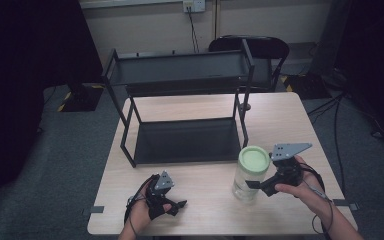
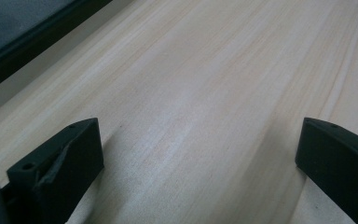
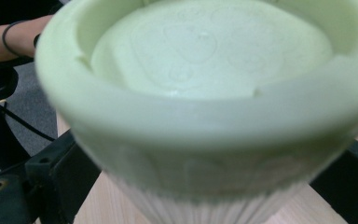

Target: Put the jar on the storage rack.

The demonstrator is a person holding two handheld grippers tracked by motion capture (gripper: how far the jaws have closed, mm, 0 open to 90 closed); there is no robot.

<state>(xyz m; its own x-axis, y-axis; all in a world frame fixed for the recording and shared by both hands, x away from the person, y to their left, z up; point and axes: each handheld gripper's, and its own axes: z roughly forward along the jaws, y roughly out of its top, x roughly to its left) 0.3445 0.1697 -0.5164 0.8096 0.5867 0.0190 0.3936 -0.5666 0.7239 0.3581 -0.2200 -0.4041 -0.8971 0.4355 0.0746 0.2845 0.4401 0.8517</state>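
A clear jar (image 1: 250, 176) with a pale green lid (image 3: 205, 51) stands upright on the wooden table (image 1: 205, 197), at the front right. My right gripper (image 1: 250, 186) comes at it from the right, one jaw on each side of the ribbed body just under the lid, shut on the jar (image 3: 205, 135). My left gripper (image 1: 178, 207) rests low over the table at the front left. It is open, with bare wood between its jaws (image 2: 200, 140).
A black two-tier metal rack (image 1: 187, 142) stands on the back half of the table, its lower shelf just behind the jar; its dark edge (image 2: 23, 42) is near the left gripper. A black chair (image 1: 260, 47) stands behind the table, with cables on the floor.
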